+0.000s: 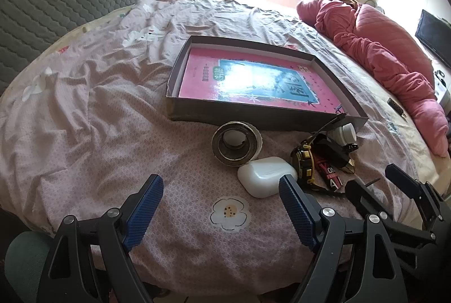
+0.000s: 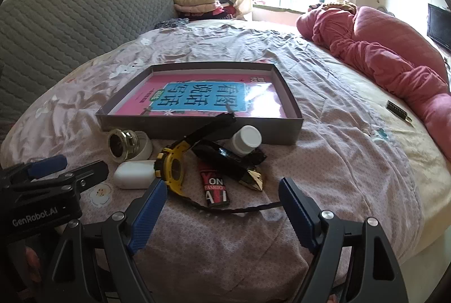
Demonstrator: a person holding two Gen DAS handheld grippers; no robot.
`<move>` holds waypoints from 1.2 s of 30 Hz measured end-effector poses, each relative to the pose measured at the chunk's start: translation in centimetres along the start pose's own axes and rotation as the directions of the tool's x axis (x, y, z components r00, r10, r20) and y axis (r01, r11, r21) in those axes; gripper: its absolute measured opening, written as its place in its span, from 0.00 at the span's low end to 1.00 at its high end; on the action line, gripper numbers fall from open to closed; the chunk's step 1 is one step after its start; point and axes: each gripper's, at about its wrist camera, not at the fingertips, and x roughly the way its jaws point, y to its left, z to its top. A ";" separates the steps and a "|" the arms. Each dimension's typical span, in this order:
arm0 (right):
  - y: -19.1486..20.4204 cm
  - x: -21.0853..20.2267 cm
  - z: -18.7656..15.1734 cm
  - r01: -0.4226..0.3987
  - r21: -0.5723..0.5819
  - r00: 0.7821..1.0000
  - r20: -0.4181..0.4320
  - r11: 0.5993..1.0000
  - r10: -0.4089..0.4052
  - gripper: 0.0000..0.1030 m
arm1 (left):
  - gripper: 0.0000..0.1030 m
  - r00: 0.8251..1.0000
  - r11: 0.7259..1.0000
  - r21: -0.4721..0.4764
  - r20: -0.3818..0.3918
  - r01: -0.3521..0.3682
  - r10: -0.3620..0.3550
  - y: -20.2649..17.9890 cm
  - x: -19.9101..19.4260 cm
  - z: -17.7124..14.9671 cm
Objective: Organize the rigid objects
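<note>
Both the left gripper [image 1: 221,200] and right gripper [image 2: 222,203] are hovering spread wide, holding nothing. Just before the shallow box [image 2: 197,126] are lying a white case [image 1: 266,176], yellow watch [image 2: 172,166], lighter [image 2: 214,188] and white bottle [image 2: 245,140].

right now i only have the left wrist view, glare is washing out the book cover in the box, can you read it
Observer: In the right wrist view the book shows large blue-panel Chinese characters on a pink cover, no glare.
Operator: is the bottle behind the watch upright
Observer: It looks upright; the white-capped bottle stands just in front of the box wall.
Operator: what's my left gripper doing from outside
Observer: The left gripper hovers open beside the white case, holding nothing.
</note>
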 end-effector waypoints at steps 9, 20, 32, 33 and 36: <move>1.4 0.5 -0.2 -0.032 -0.060 0.999 -0.005 0.998 0.031 0.78 | 0.82 0.999 0.999 -0.037 -0.025 0.018 -0.019 1.5 1.1 0.6; 2.8 1.8 -0.2 -0.034 -0.132 0.999 -0.017 0.991 0.032 0.78 | 0.82 0.998 0.999 -0.029 -0.056 0.041 -0.043 1.0 3.2 1.9; 7.1 3.4 -1.4 0.093 -0.388 0.996 0.035 0.917 -0.087 0.61 | 0.82 0.995 0.997 -0.046 -0.078 0.061 -0.064 1.6 4.7 2.3; 7.2 3.5 -1.6 0.101 -0.399 0.995 0.036 0.911 -0.095 0.60 | 0.82 0.995 0.997 -0.048 -0.080 0.064 -0.068 1.6 4.8 2.3; 7.5 3.8 -1.6 0.107 -0.415 0.994 0.044 0.904 -0.097 0.57 | 0.82 0.994 0.997 -0.045 -0.087 0.067 -0.071 1.5 5.2 2.4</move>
